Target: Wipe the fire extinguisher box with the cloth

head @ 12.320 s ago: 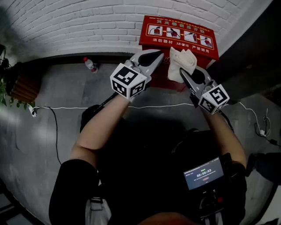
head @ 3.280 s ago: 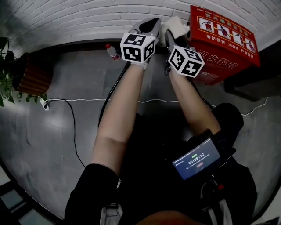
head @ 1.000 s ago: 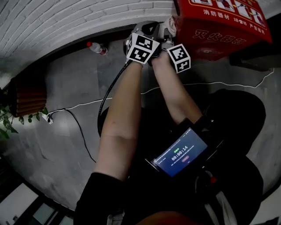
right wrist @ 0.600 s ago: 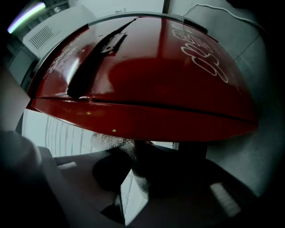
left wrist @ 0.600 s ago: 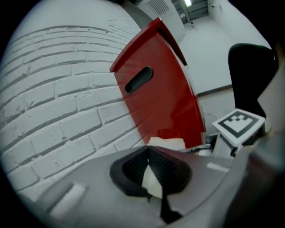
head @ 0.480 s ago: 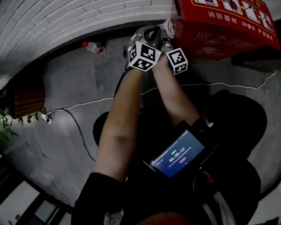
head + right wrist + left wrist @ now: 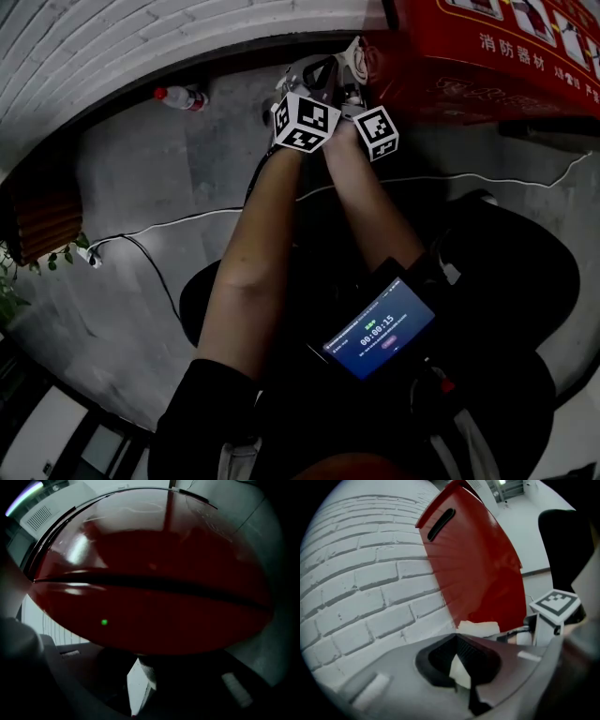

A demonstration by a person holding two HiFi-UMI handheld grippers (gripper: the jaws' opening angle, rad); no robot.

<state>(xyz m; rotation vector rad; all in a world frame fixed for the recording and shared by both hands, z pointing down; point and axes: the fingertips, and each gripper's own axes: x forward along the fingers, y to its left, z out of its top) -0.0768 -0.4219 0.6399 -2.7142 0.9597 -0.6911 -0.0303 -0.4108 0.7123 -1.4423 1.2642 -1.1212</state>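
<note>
Against the side panel of the fire extinguisher box (image 7: 469, 84), holding the cloth (image 7: 355, 56), with left gripper (image 7: 316, 73) and right gripper (image 7: 352, 86) both clamped tight on its folds. Risks slipping from that thin pinch if dragged over the edge.

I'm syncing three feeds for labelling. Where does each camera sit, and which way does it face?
Head view: on the person's head, looking steeply down at floor, red box, forearms, left gripper and right gripper.
Left gripper view: rides the left gripper, looks along its fingers, shut on the cloth, toward brick wall and the box's side.
Right gripper view: rides the right gripper, close to the box, fingers shut on the cloth.
Shared: all three show the box.
</note>
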